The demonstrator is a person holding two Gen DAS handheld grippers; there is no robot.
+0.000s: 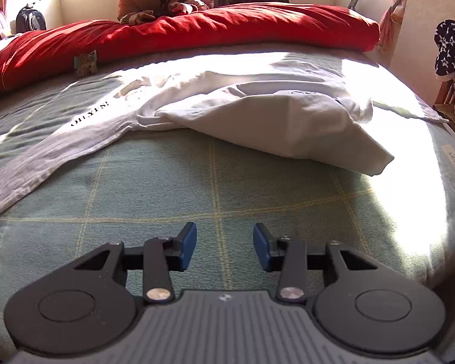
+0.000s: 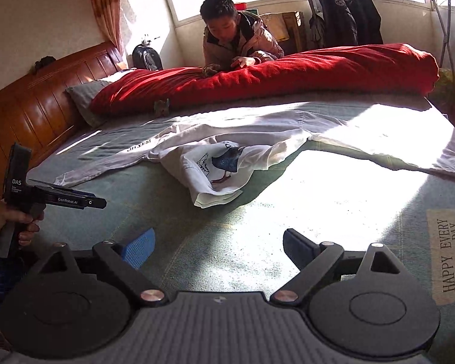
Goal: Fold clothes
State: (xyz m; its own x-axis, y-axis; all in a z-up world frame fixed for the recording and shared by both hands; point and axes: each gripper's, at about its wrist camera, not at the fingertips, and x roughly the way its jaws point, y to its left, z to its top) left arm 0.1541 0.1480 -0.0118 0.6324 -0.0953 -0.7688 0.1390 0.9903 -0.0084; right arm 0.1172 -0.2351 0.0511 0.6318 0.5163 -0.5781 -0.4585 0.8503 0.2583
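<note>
White shirt (image 1: 257, 112) lies crumpled across the middle of the frame on the green checked bedsheet (image 1: 197, 188), one sleeve running to the lower left, its hem folded over toward the right. From the right wrist view the fold shows a printed bird. Left gripper (image 1: 225, 247) hovers at bottom centre over bare sheet, jaws partly apart, nothing between them, well short of the shirt. Right gripper (image 2: 218, 247) stands wide open at the bottom of its view, also empty and over bare sheet. Along the top, a red quilt (image 1: 197, 30) lies behind the shirt, with a person (image 2: 236, 42) leaning on it.
</note>
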